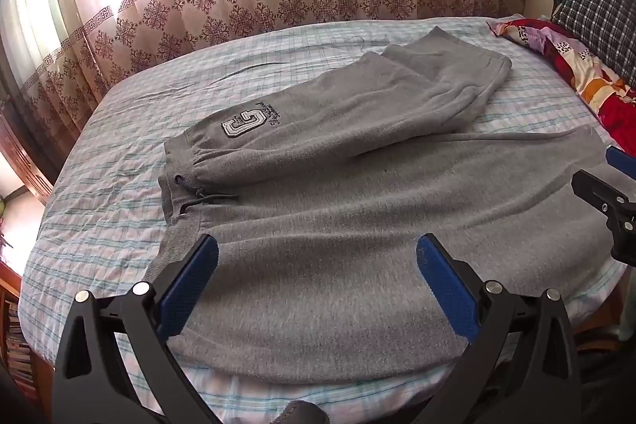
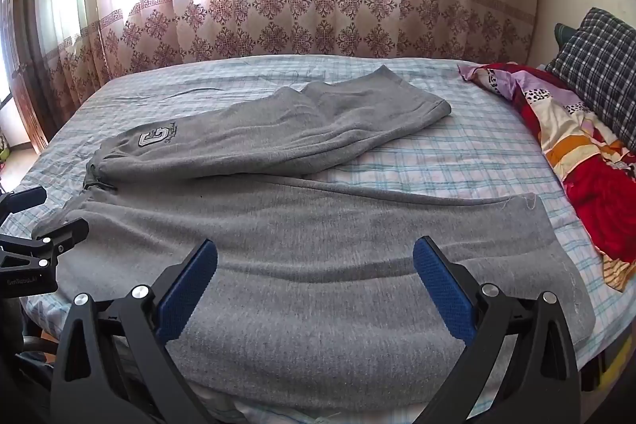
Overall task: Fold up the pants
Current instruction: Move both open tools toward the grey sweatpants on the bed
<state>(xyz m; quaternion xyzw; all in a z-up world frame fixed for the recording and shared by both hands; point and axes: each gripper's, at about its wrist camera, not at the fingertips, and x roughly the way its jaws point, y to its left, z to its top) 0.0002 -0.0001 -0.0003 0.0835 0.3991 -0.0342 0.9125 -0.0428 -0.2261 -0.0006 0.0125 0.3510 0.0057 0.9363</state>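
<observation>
The left gripper (image 1: pixel 318 257) is spread wide above the grey pants (image 1: pixel 357 225), which lie flat on the checked bed (image 1: pixel 99 193). The right gripper (image 2: pixel 316 259) is spread too, holding nothing. The pants' near edge is hidden behind both grippers.

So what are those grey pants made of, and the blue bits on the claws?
The grey pants look like thick knit fleece: matte, fuzzy, heathered, with a stitched letter patch. The blue pads seem to be rubber or textured plastic, judging by their fine dotted grip pattern; which one is unclear.
</observation>
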